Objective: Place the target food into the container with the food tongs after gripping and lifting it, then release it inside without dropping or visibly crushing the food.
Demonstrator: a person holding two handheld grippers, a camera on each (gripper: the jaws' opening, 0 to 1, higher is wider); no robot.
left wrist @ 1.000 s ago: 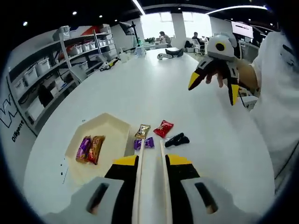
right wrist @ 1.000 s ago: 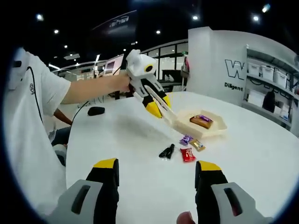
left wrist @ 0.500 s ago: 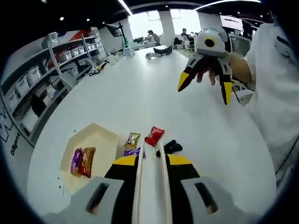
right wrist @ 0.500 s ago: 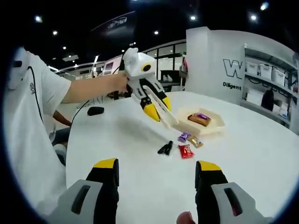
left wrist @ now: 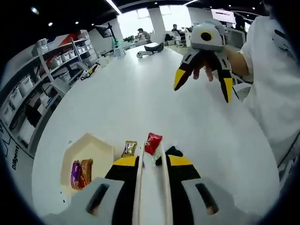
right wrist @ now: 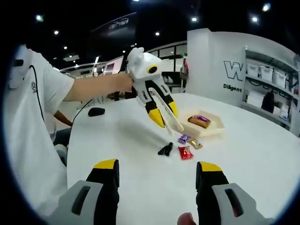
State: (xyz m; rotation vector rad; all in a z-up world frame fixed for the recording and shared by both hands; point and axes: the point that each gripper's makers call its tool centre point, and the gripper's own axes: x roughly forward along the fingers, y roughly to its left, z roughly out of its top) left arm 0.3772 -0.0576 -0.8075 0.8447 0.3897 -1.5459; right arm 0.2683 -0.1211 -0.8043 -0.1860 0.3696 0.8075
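left gripper (right wrist: 165,117) hangs above the white round table (left wrist: 140,103), jaws pressed on the pale wooden food tongs (left wrist: 151,187); the 2 tong arms run forward nearly parallel with a narrow gap, tips apart. in the right gripper view the tong tips point down toward the cluster of sweets, not touching any.

right gripper (left wrist: 202,77) is raised well above the table, jaws spread wide, holding nothing.

sweets on the table, close together: red wrapped candy (left wrist: 152,143), gold wrapped candy (left wrist: 129,148), purple wrapped candy (right wrist: 184,138), and a small black wrapped piece (left wrist: 174,151). which of them is the target i cannot tell from the task line. in the left gripper view the red one lies just ahead of the tong tips, so it reads as the likeliest.

beige hexagonal tray (left wrist: 89,150) sits just beside the cluster; it already holds a purple bar (left wrist: 75,169) and a brown bar (left wrist: 86,168), side by side.

judgement: step in hand is the approach, nothing gripped yet. to do it well: lower the tongs so 1 tip lands on each side of a single wrapper, clear of its neighbours; close gently, just enough to hold; lift straight up before swinging across to the tray; open over the bare part of the tray, low.
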